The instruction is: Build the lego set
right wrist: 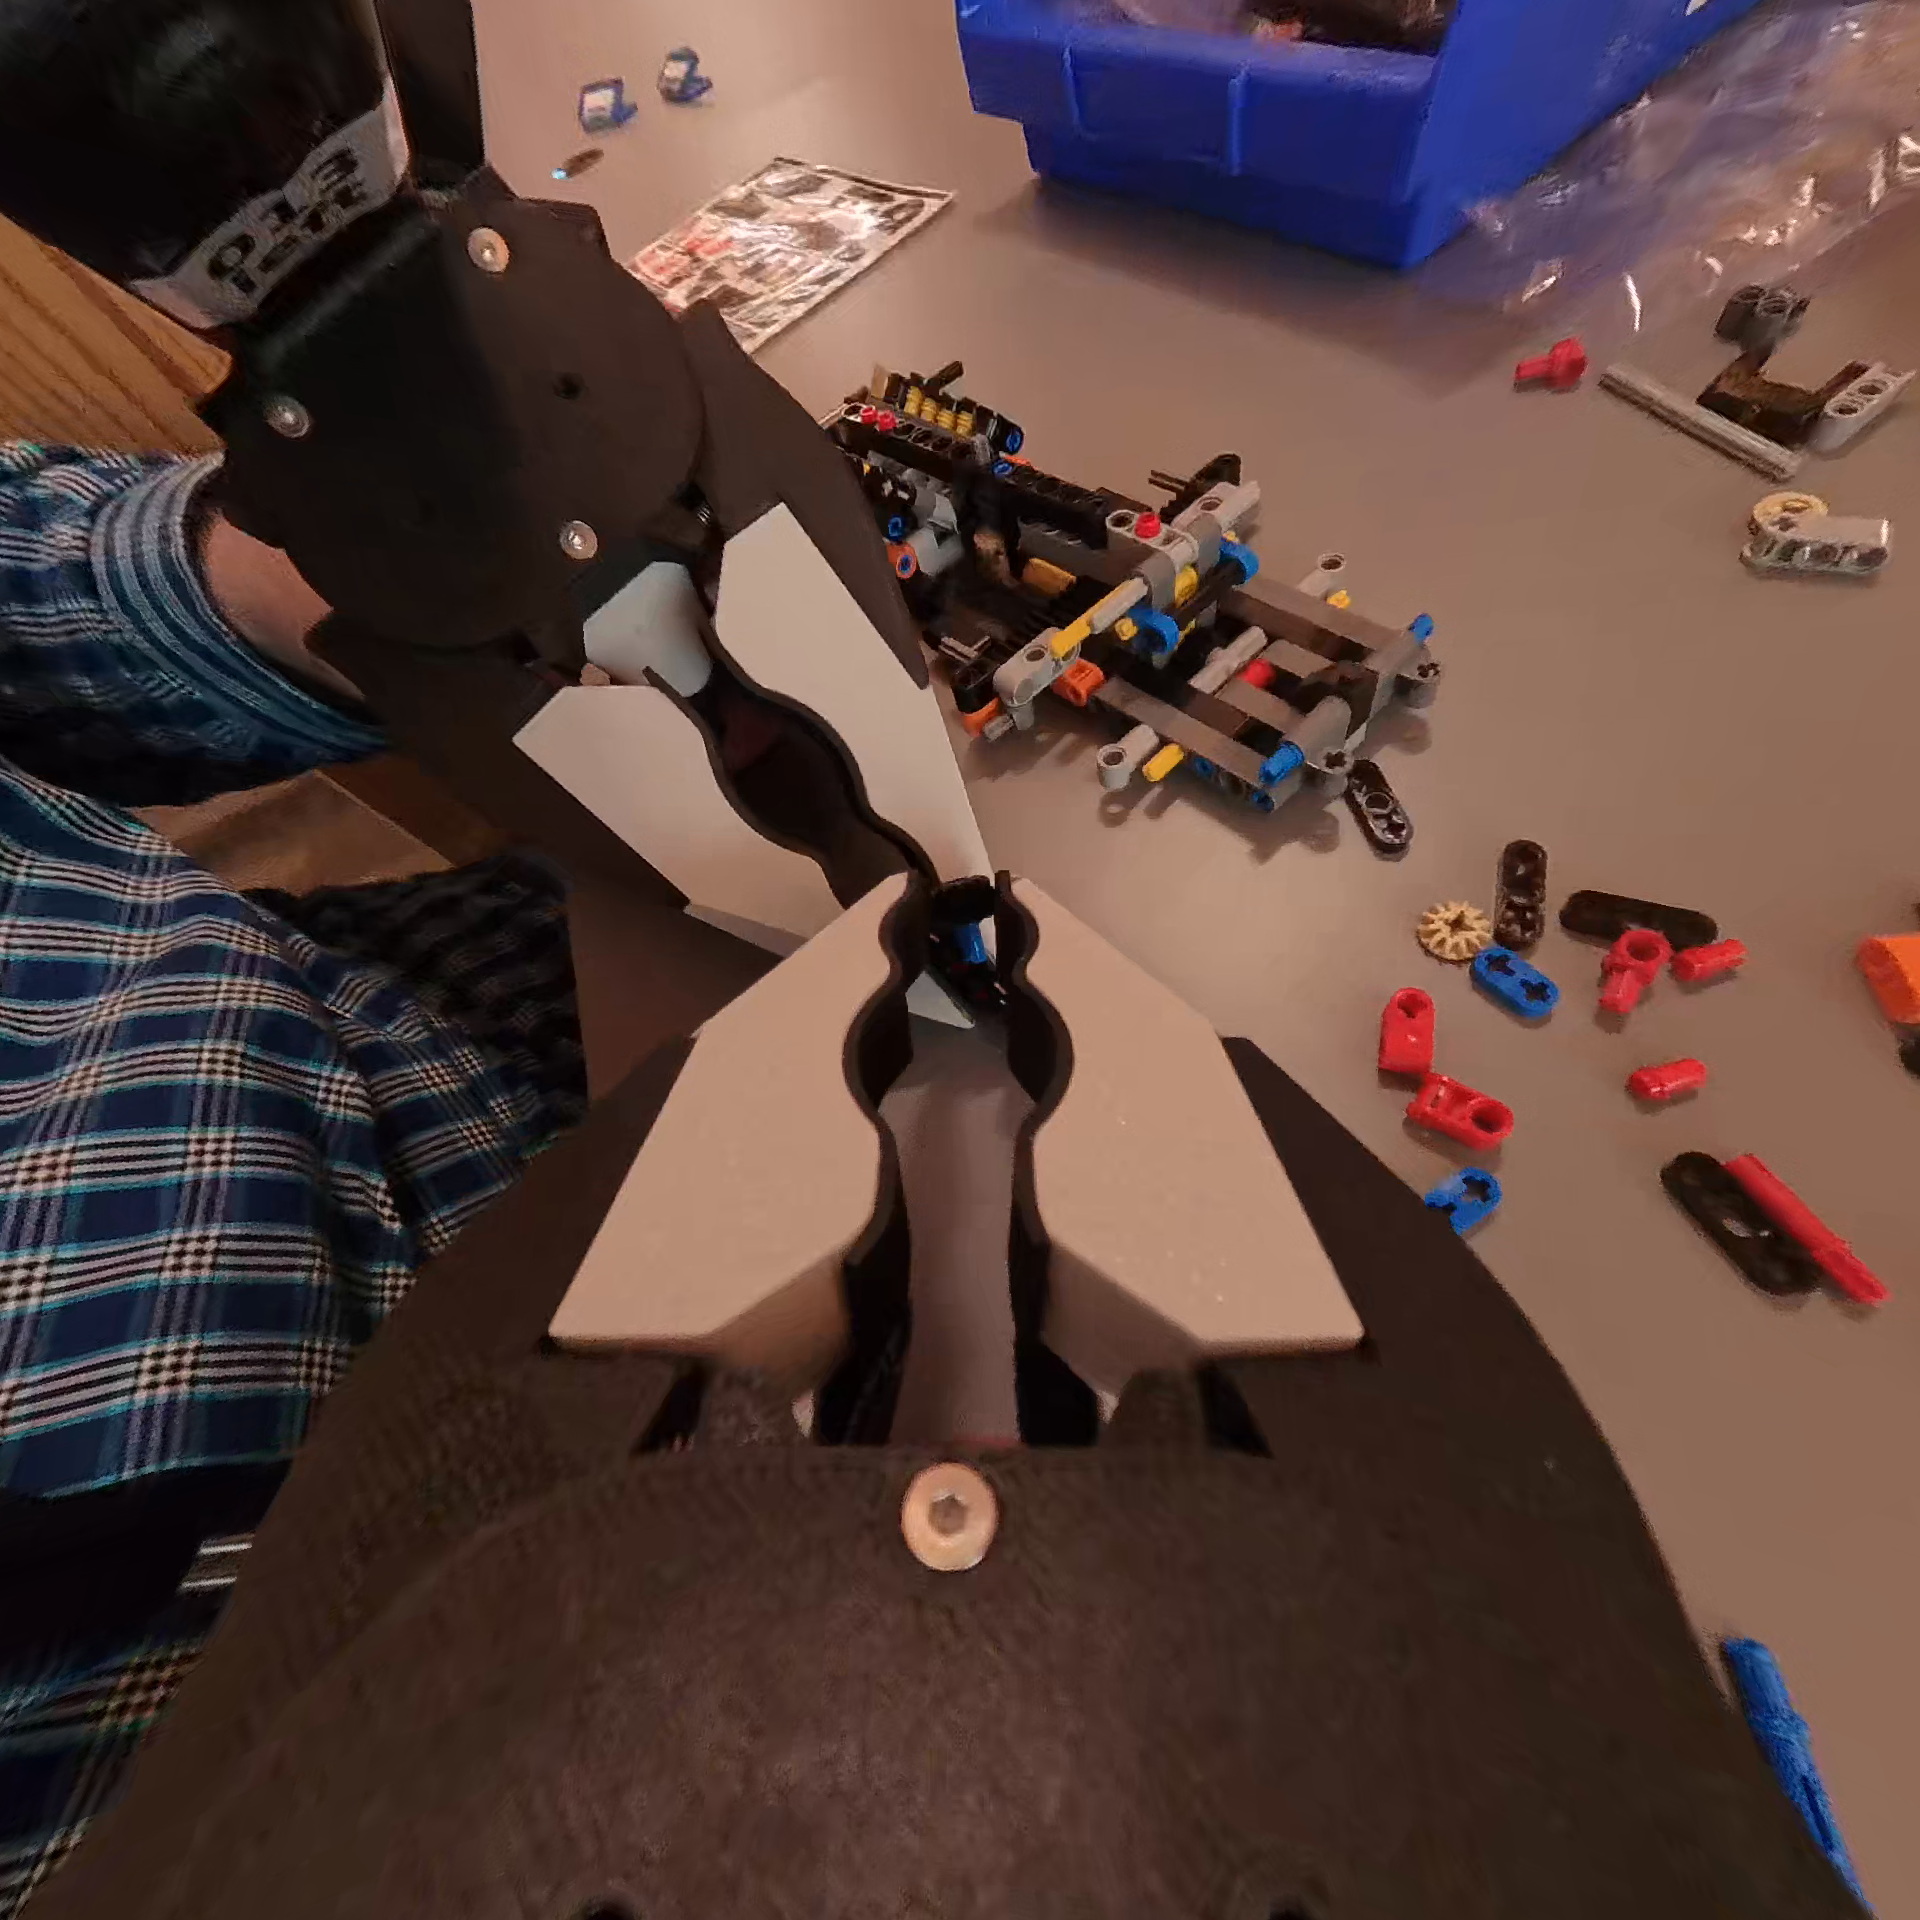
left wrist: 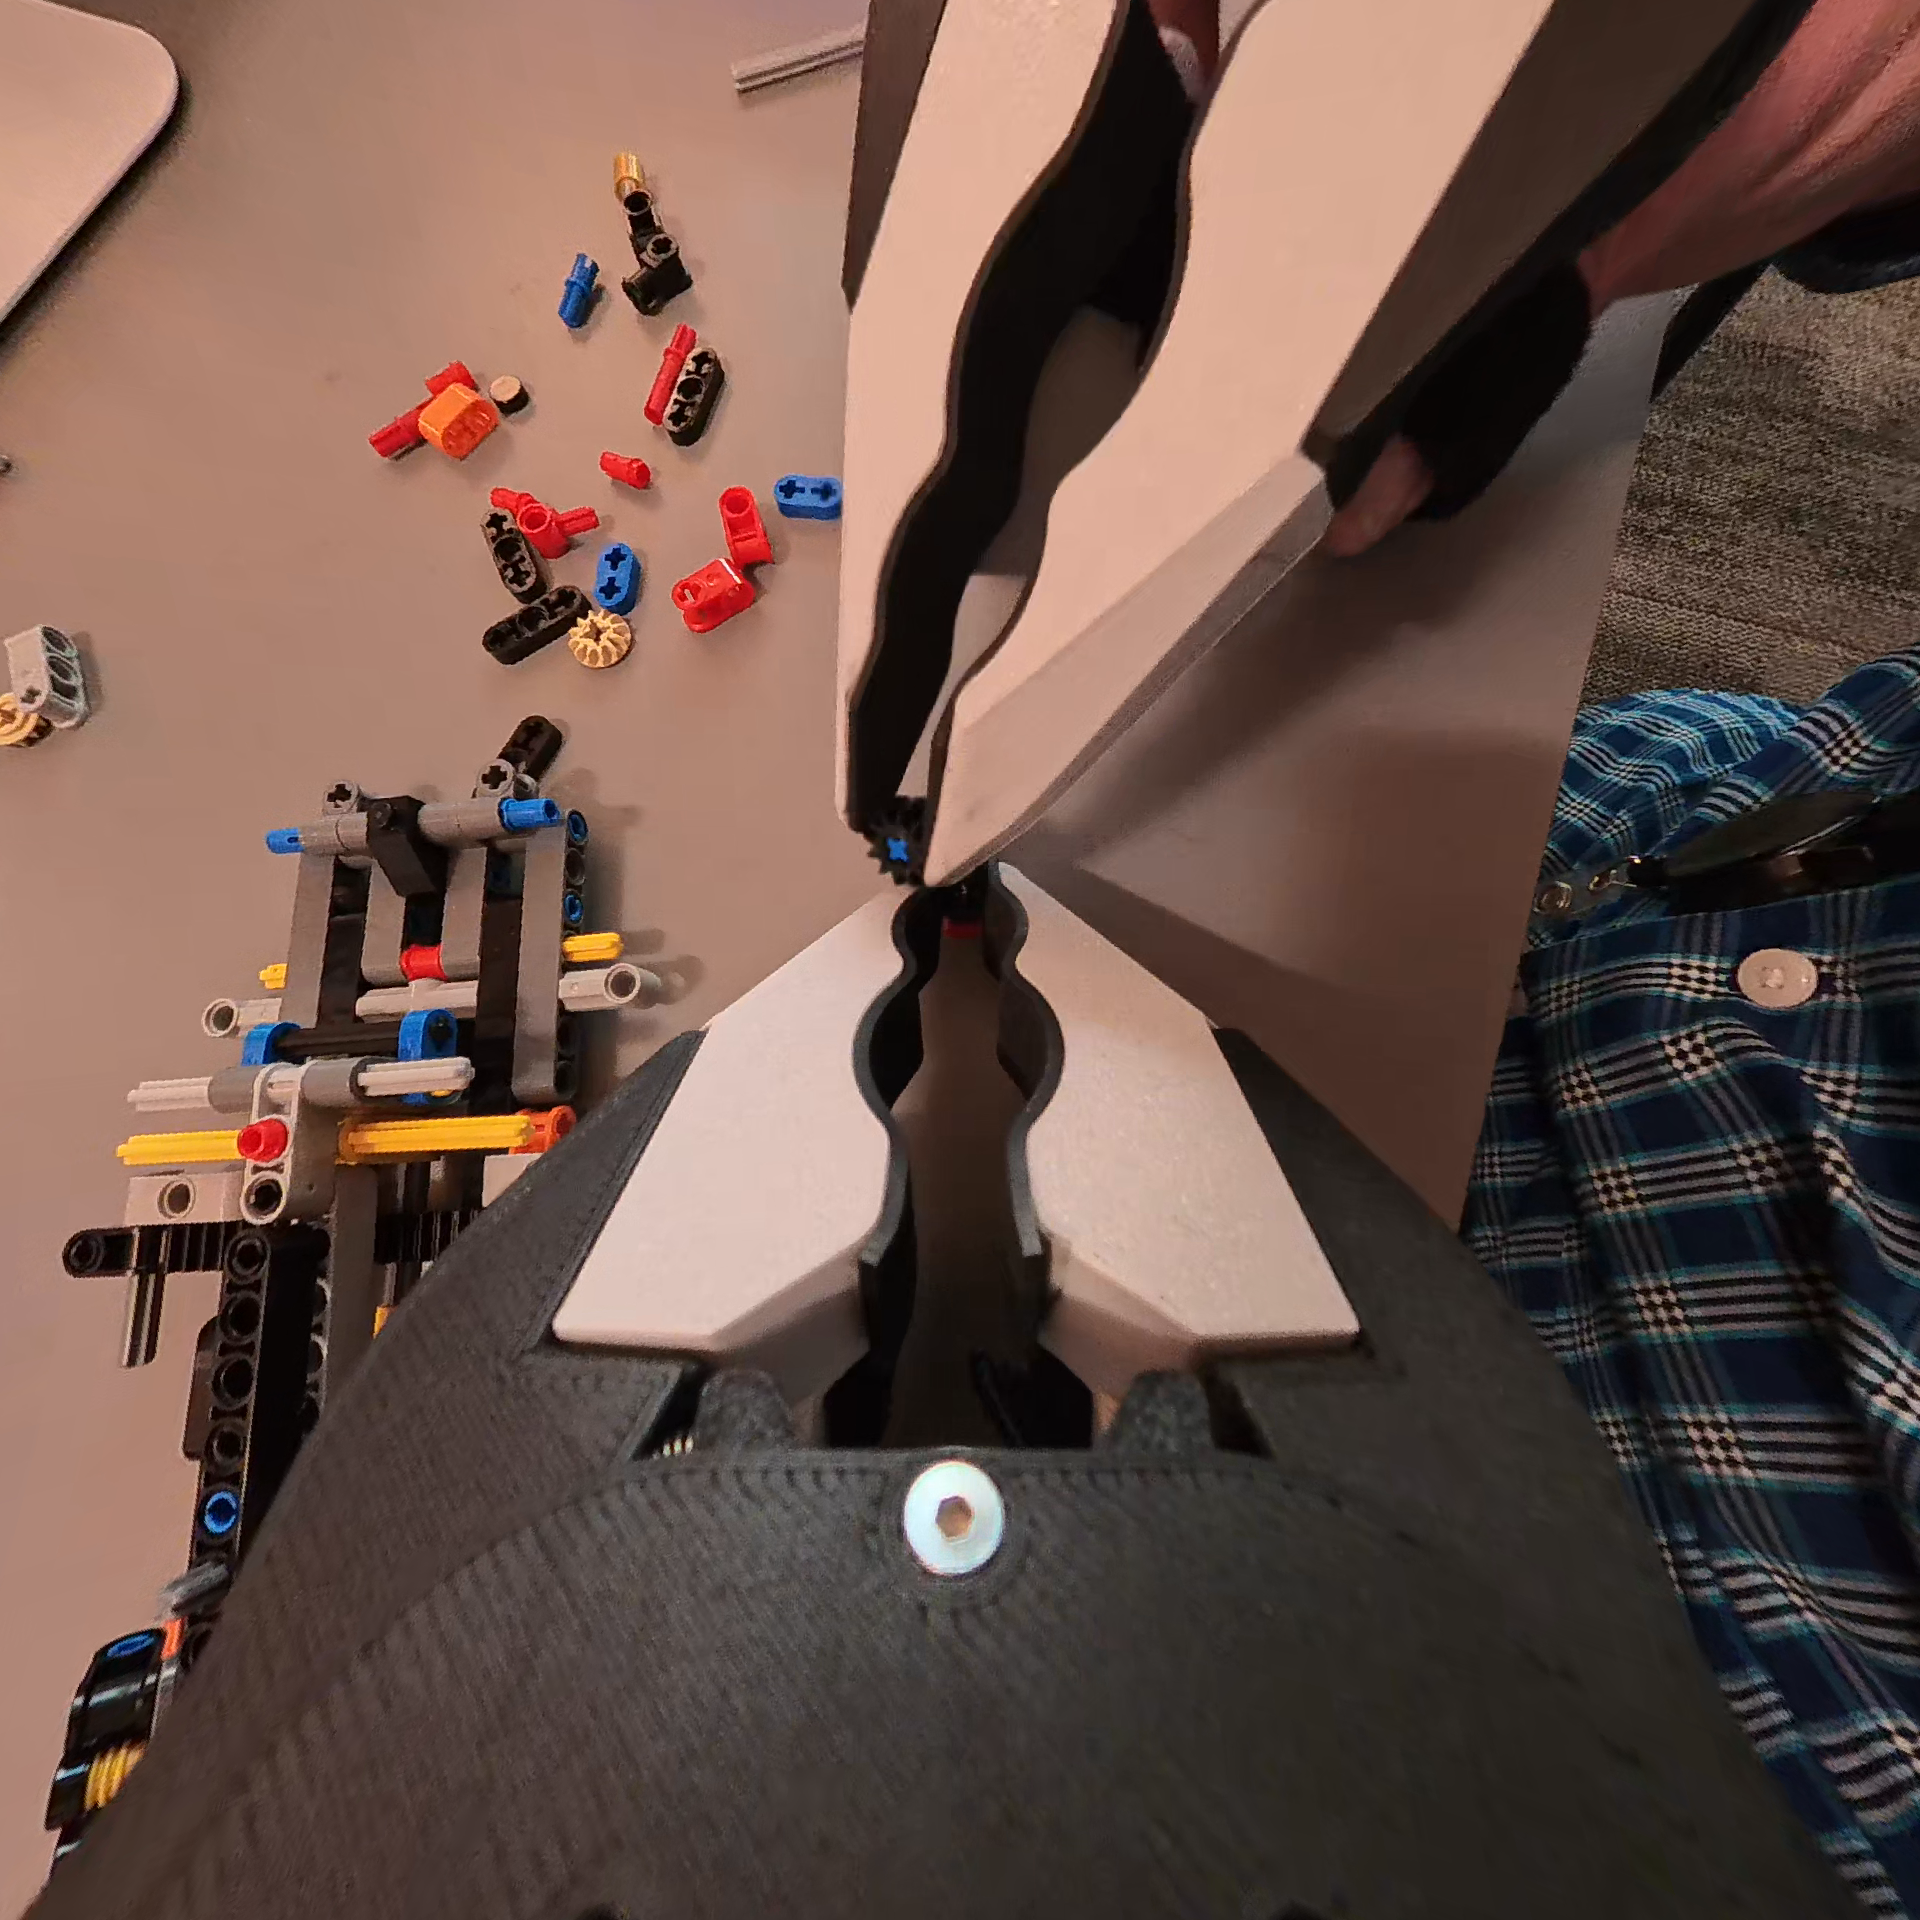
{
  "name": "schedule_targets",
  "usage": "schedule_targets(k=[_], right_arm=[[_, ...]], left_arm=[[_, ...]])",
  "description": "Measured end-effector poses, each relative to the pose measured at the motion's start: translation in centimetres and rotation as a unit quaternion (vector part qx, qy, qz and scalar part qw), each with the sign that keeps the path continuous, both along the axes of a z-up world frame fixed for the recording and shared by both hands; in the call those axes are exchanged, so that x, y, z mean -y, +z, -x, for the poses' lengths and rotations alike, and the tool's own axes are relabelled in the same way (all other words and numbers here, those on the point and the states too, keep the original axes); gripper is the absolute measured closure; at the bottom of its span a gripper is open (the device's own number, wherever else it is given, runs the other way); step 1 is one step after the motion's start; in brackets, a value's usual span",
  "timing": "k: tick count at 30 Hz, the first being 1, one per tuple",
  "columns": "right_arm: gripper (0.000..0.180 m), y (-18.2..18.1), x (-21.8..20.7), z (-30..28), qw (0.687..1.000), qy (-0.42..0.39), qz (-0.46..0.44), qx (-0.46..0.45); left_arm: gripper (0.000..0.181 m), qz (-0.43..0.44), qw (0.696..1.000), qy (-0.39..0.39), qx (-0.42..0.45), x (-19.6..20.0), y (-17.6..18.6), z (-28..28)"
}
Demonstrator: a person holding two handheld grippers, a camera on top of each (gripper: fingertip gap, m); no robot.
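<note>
My left gripper and right gripper meet tip to tip above the table's near edge. The right gripper, coming down from the top of the left wrist view, is shut on a small black gear with a blue pin in its centre. The left gripper, entering the right wrist view from the upper left, is shut on a small black part with a red band. The two parts touch or nearly touch. The partly built Lego frame lies on the table, left of both grippers.
Loose red, blue and black connectors and a tan gear are scattered past the frame. A blue bin, a plastic bag and a printed sheet lie at the far side. The person's plaid shirt is close by. The tips of both grippers are at nearly the same place.
</note>
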State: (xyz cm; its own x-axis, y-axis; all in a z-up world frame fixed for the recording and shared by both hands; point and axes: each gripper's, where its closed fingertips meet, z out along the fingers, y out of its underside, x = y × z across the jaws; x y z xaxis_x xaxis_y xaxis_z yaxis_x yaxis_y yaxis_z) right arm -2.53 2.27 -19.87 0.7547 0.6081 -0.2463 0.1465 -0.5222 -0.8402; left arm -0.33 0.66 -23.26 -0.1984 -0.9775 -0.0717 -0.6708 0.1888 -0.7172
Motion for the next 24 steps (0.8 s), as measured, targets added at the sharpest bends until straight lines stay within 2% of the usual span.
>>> schedule_targets(k=[1, 11, 19, 24], right_arm=[[0.17, 0.0, 0.0, 0.0, 1.0, 0.001, 0.0, 0.001], [0.17, -0.7, 0.5, -0.4, 0.999, 0.014, 0.01, 0.036], [0.17, -0.7, 1.0, -0.5, 0.992, 0.048, -0.02, 0.117], [0.171, -0.2, 1.1, -0.7, 0.988, 0.061, -0.036, 0.134]], left_arm=[[0.175, -0.001, 1.0, 0.0, 0.0, 0.0, 0.0, 0.0], [0.174, -0.011, 1.0, 0.002, 0.002, 0.0, 0.1, 0.0], [0.174, -0.019, 1.0, 0.0, 0.003, 0.1, 0.1, 0.1], [0.175, -0.041, 0.999, -0.002, 0.007, 0.2, 0.1, 0.0]])
